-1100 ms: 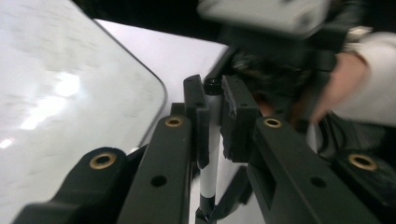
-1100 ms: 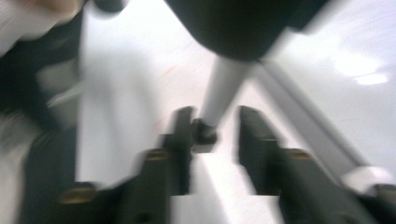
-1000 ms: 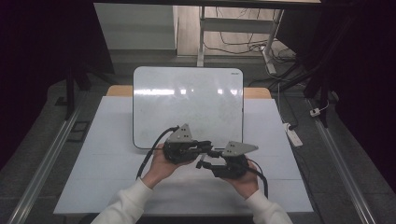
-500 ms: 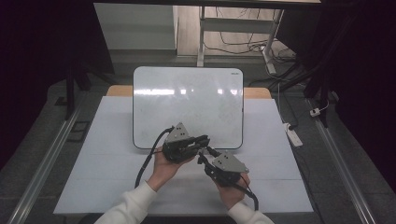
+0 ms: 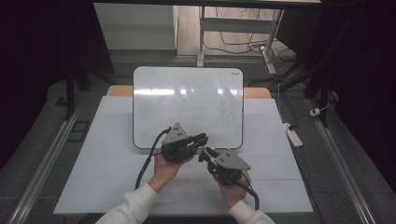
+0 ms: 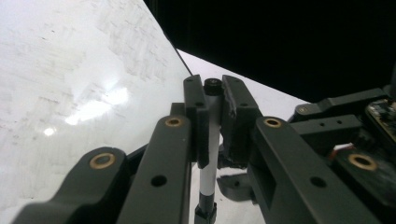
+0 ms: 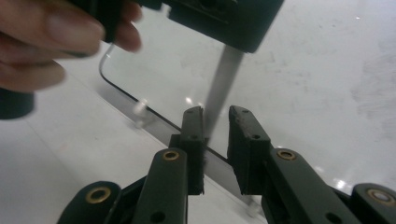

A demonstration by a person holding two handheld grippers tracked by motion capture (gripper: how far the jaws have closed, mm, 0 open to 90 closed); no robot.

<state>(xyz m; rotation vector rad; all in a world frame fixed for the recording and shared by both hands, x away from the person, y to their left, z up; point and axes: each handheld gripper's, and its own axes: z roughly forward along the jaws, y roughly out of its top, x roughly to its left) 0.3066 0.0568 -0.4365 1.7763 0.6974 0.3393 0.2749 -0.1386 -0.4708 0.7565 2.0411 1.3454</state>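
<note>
A whiteboard point(image 5: 187, 102) lies flat at the table's middle. Over its near edge, my left gripper point(image 5: 201, 138) is shut on a white marker point(image 6: 208, 149) with a black end point(image 6: 212, 86); the jaws clamp the barrel from both sides point(image 6: 212, 91). My right gripper point(image 5: 205, 151) points up-left at the left one. In the right gripper view the marker's barrel point(image 7: 223, 79) runs down from the left gripper point(image 7: 224, 18) into the gap between my right jaws point(image 7: 215, 114). These jaws have just been closing; the barrel sits against the left pad with a gap on the right.
A white sheet point(image 5: 107, 158) covers the table around the board. A white power strip point(image 5: 293, 135) lies on the floor past the right edge. Cables and metal stand legs point(image 5: 201, 37) are behind the table. A hand point(image 7: 42, 42) holds the left gripper.
My right gripper has swung left and forward to meet the left gripper's tip, and its jaws have narrowed around the marker's end. The left gripper has stayed put.
</note>
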